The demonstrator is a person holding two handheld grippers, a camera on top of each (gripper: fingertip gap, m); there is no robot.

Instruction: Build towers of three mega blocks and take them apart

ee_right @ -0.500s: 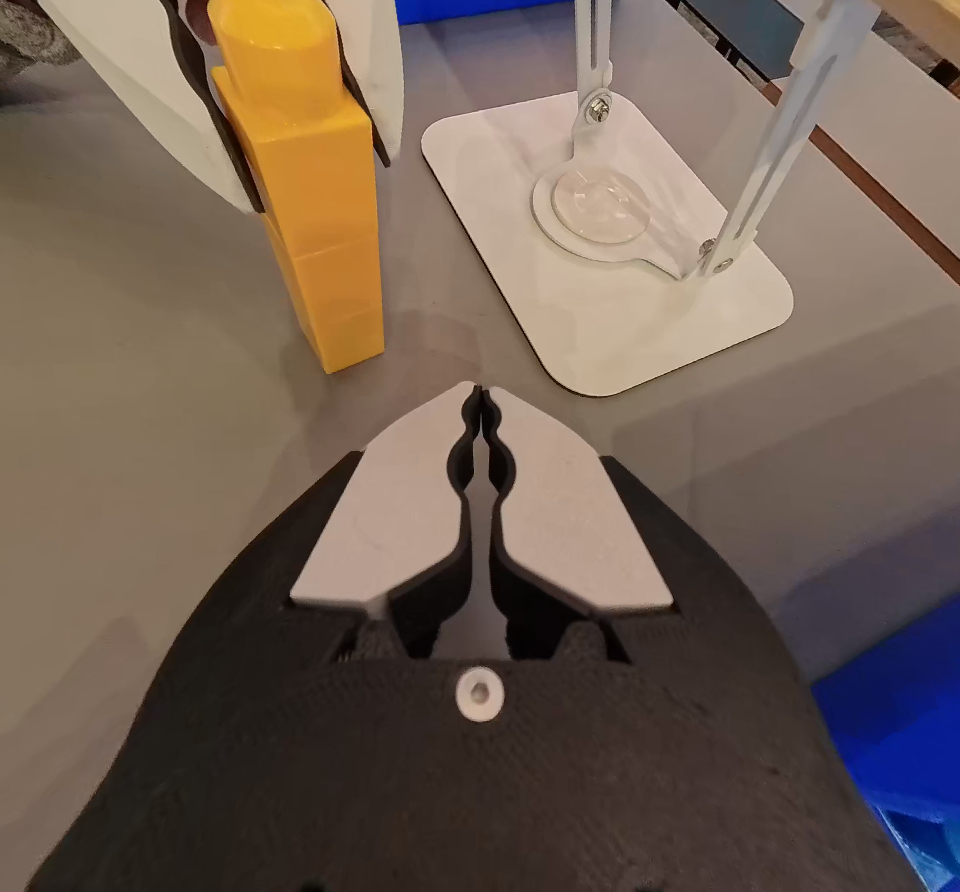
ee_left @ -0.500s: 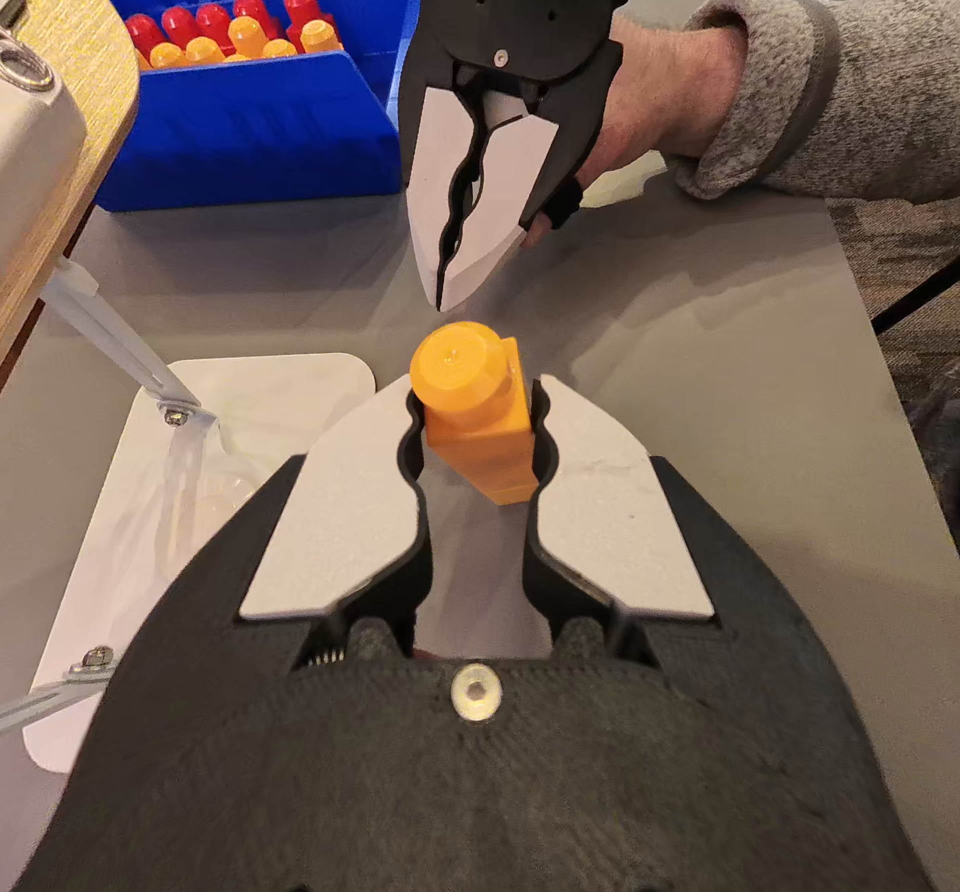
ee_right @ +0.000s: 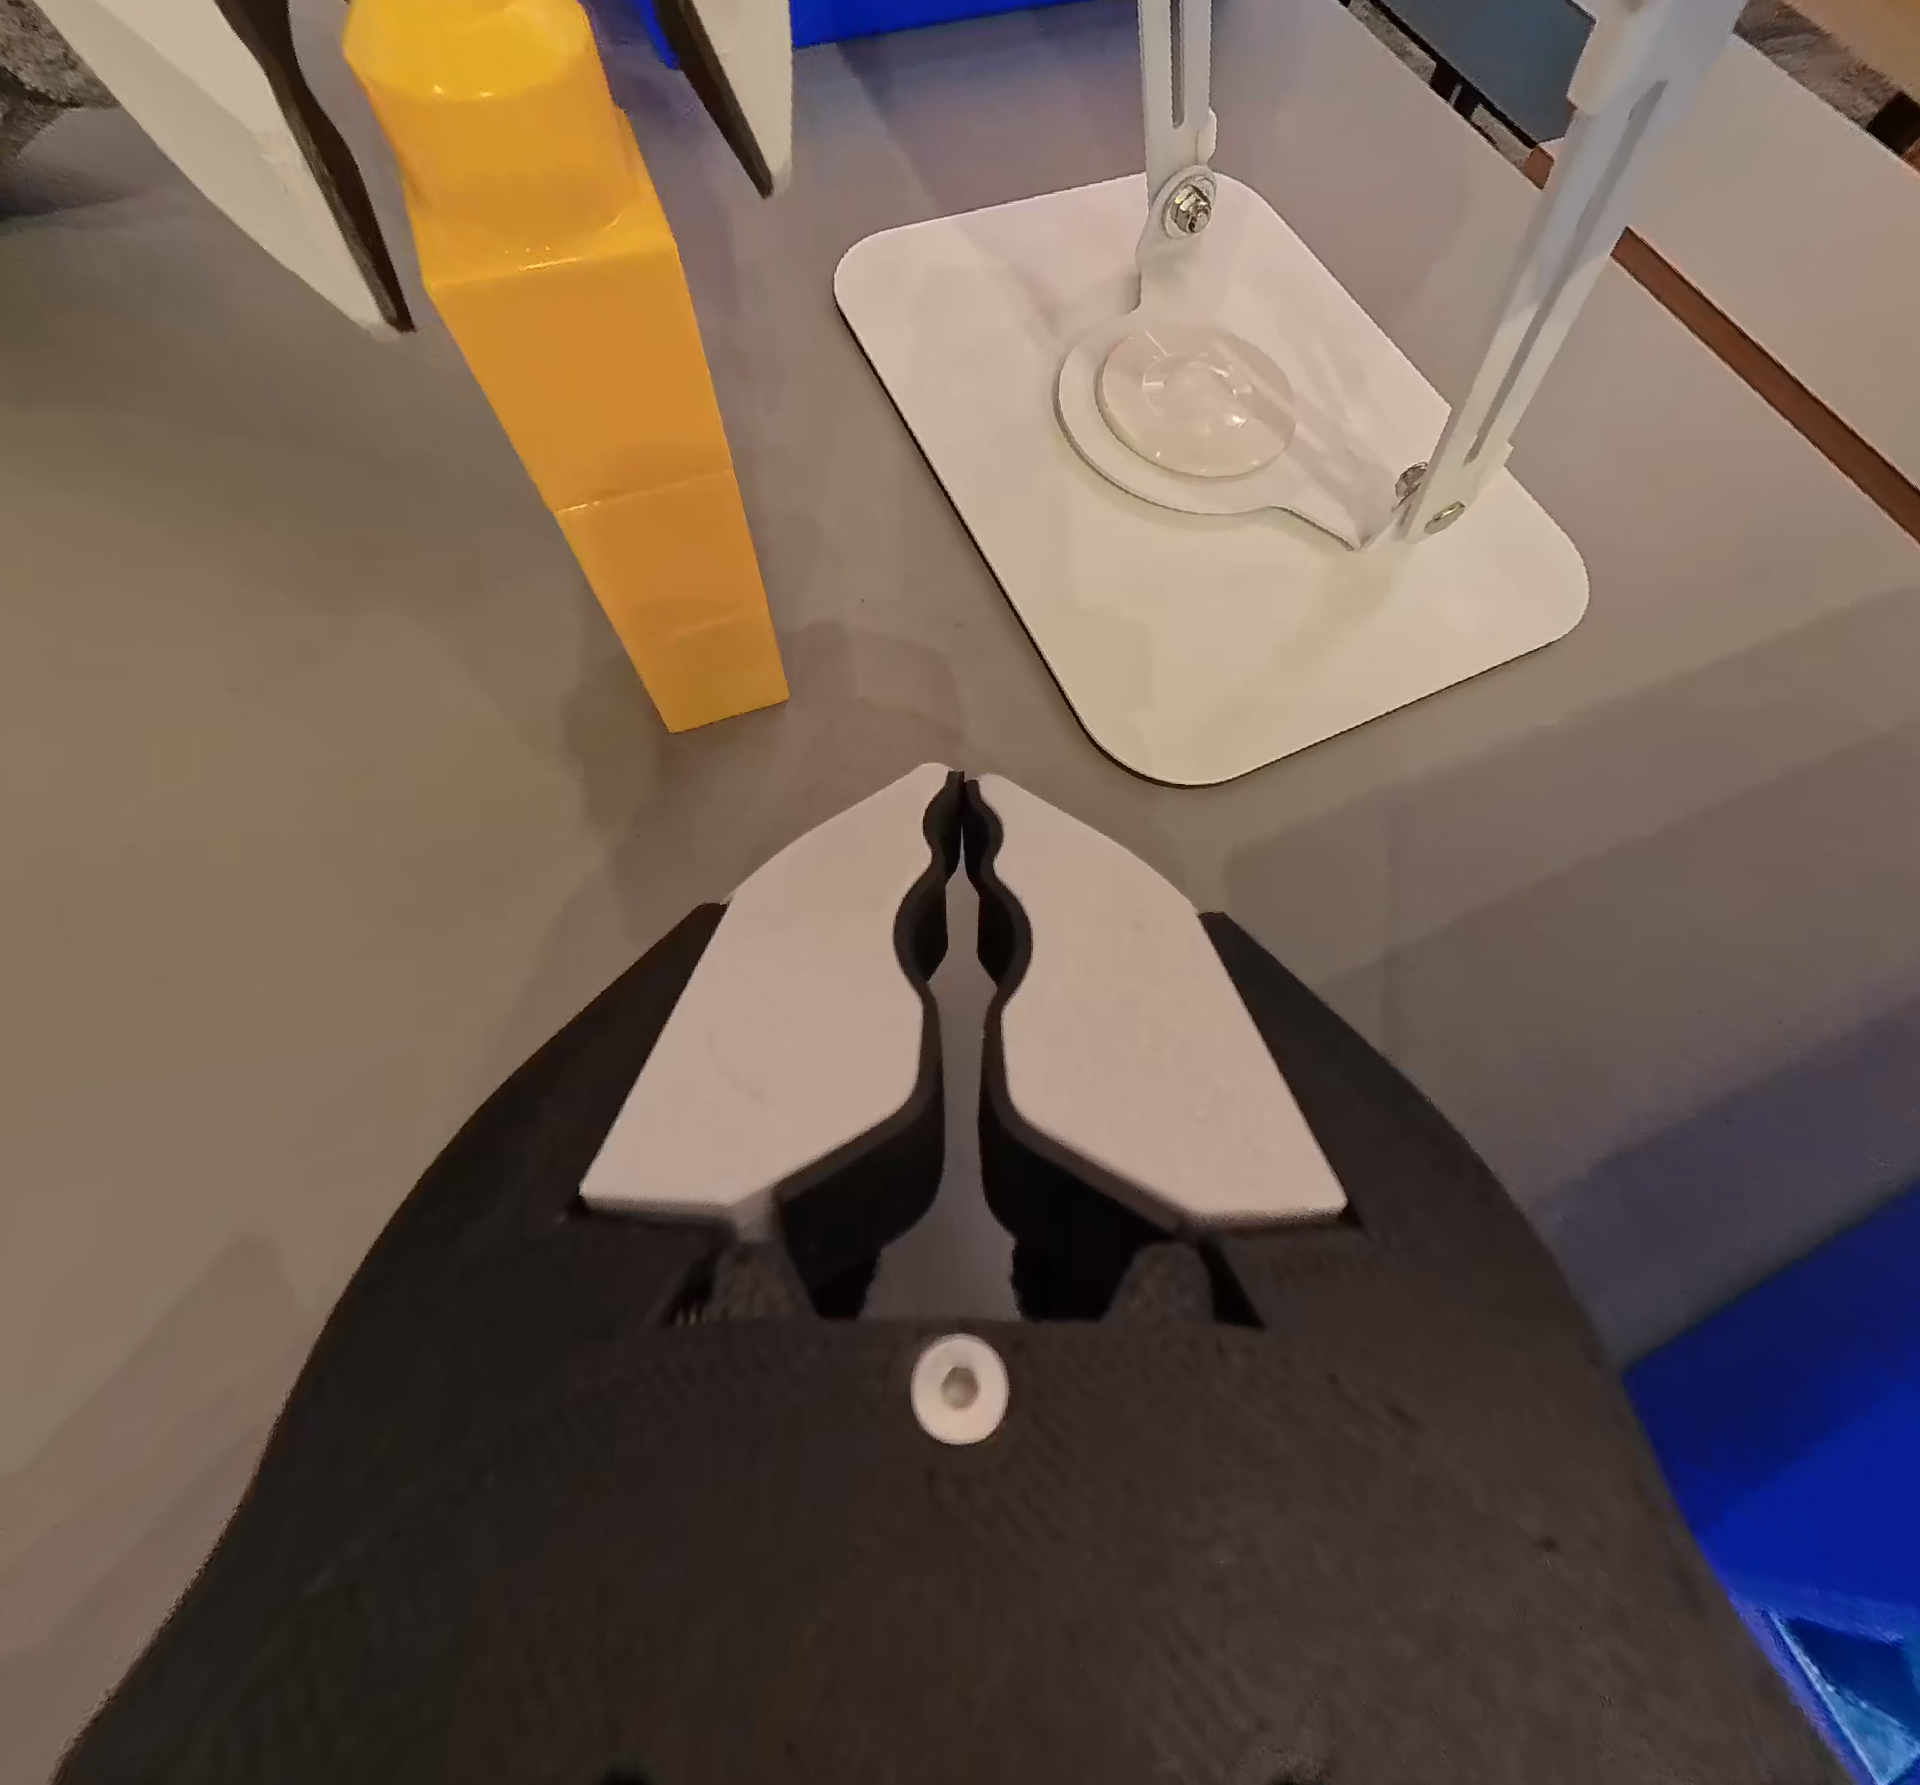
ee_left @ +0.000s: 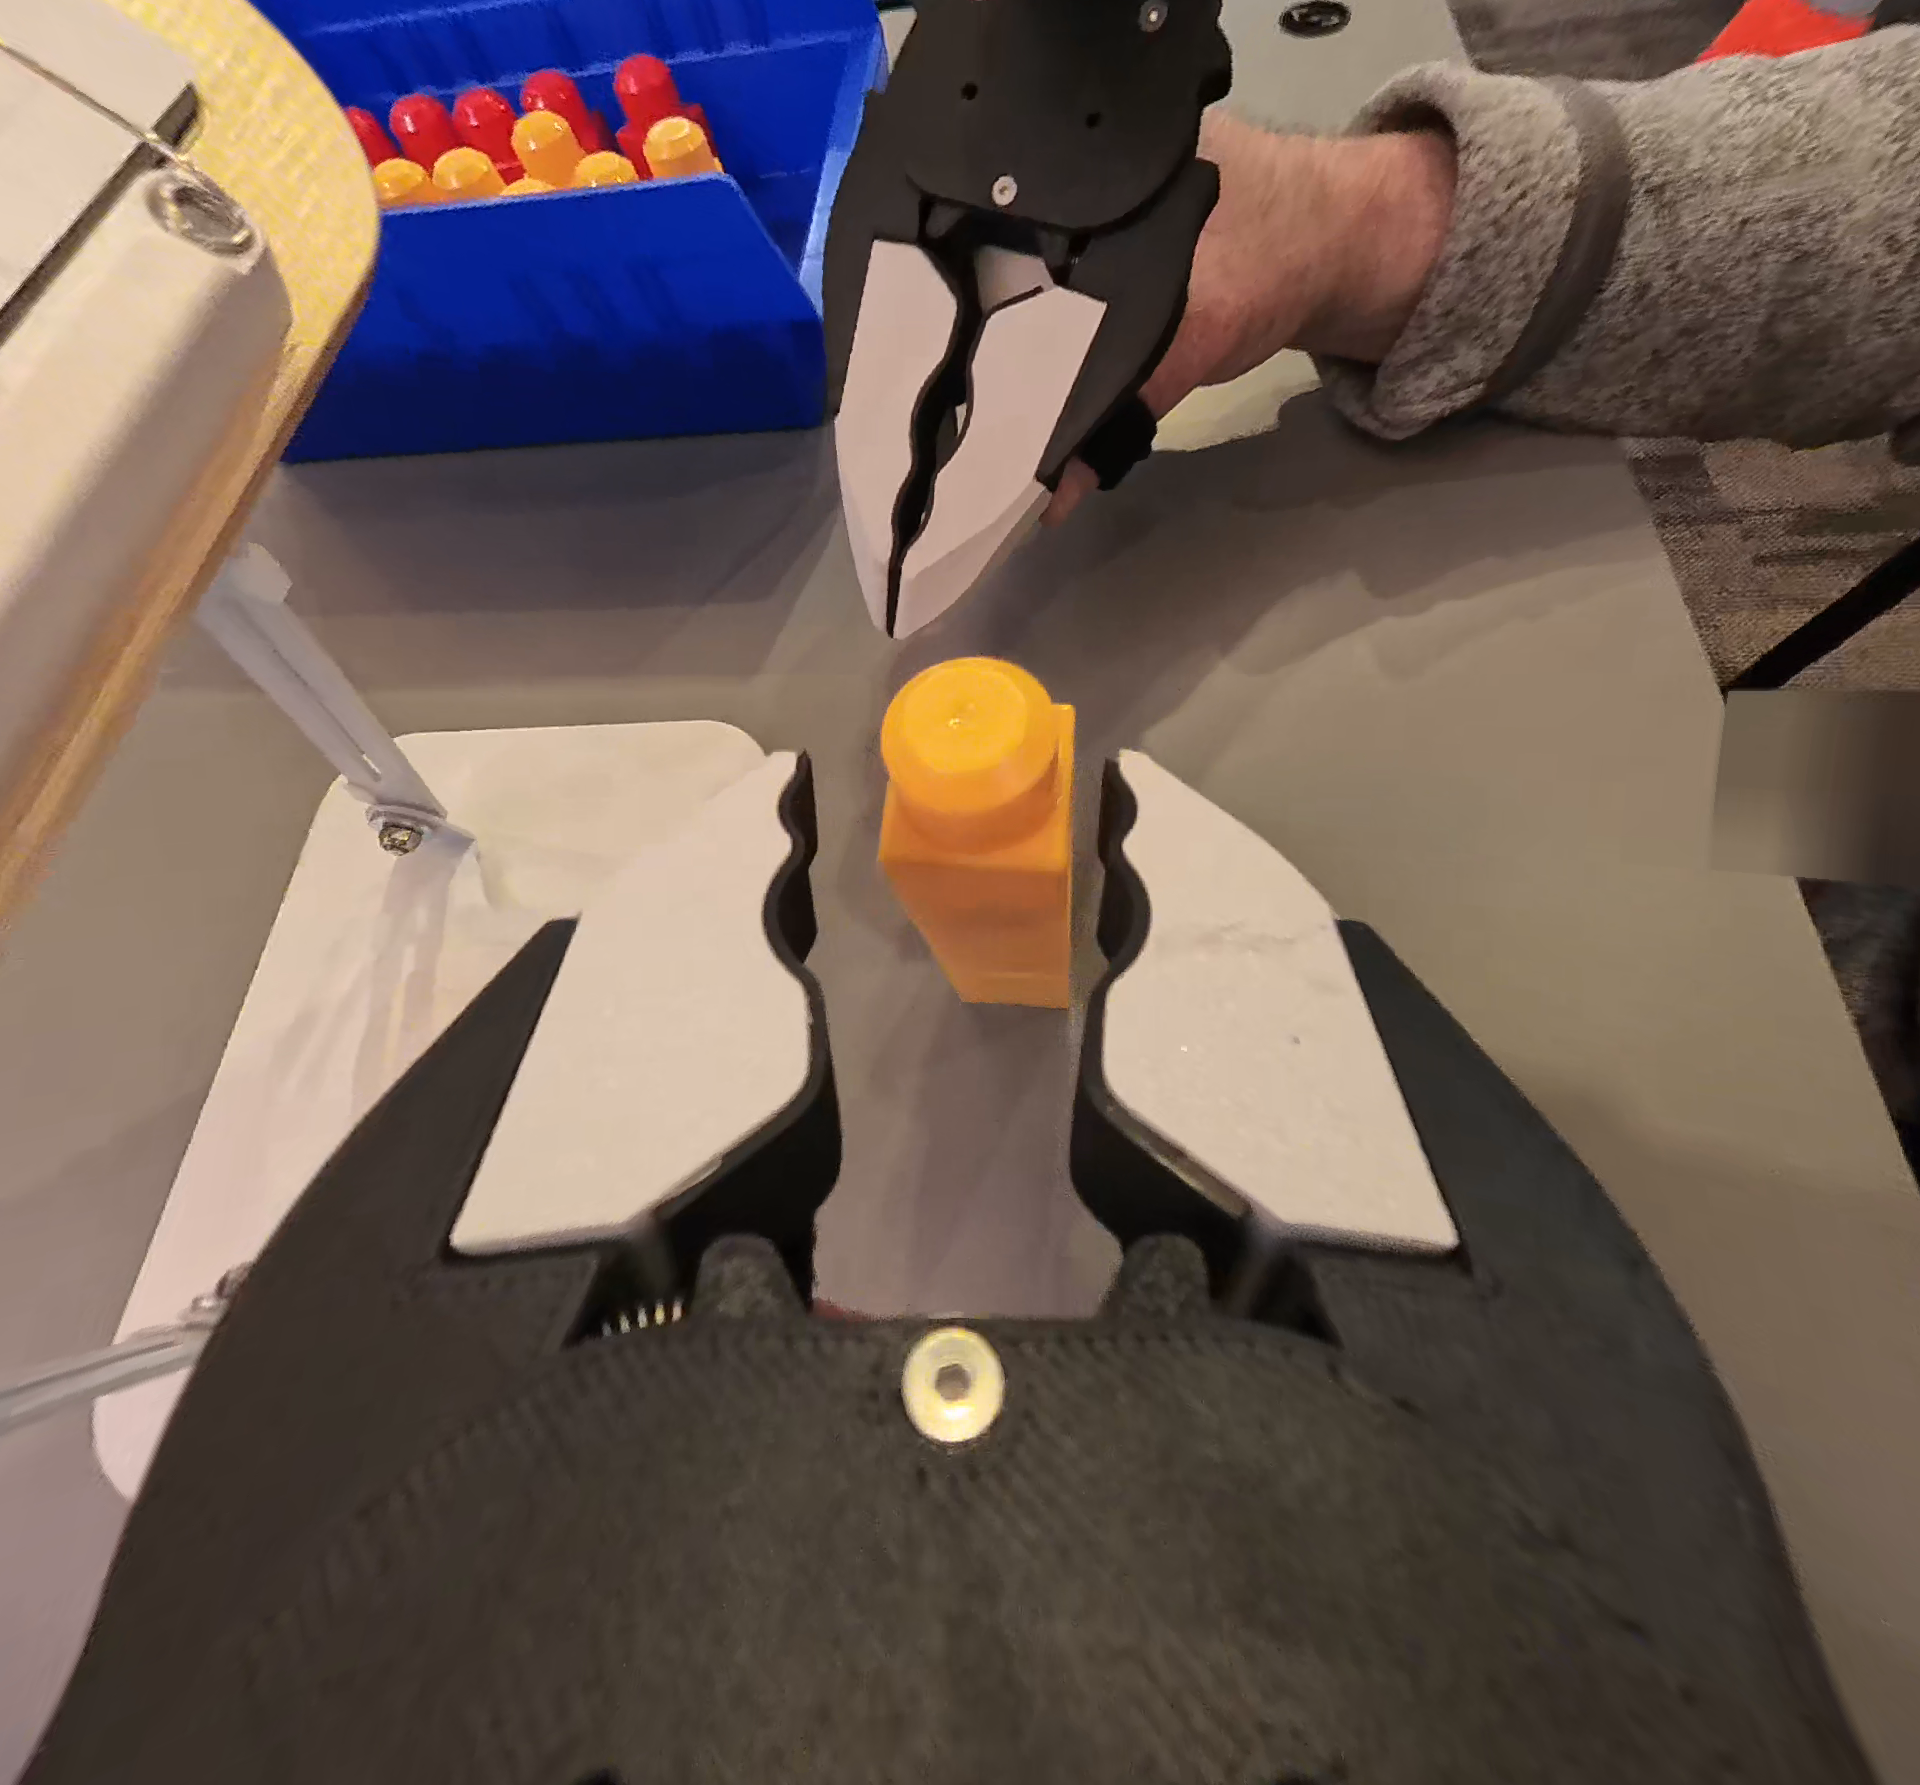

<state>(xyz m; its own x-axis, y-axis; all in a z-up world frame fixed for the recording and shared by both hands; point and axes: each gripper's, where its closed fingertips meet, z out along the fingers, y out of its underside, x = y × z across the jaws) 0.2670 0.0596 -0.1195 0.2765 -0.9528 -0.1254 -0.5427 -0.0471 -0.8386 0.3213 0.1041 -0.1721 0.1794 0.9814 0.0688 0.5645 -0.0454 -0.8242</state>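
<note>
Since the left gripper (ee_left: 956,862) jaws stand wide around the yellow tower (ee_right: 582,364) without touching, and the right gripper (ee_right: 958,785) is pinched shut on nothing, a careless retreat could topple it on the tabletop (ee_right: 260,696).

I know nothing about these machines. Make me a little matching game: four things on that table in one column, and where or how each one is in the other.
1. orange block tower
2. left gripper
3. right gripper
4. red blocks

a. jaws shut, empty
b. inside the blue bin
c. jaws open either side of the tower
d. standing upright on the grey table

Pairs: 1-d, 2-c, 3-a, 4-b
</note>
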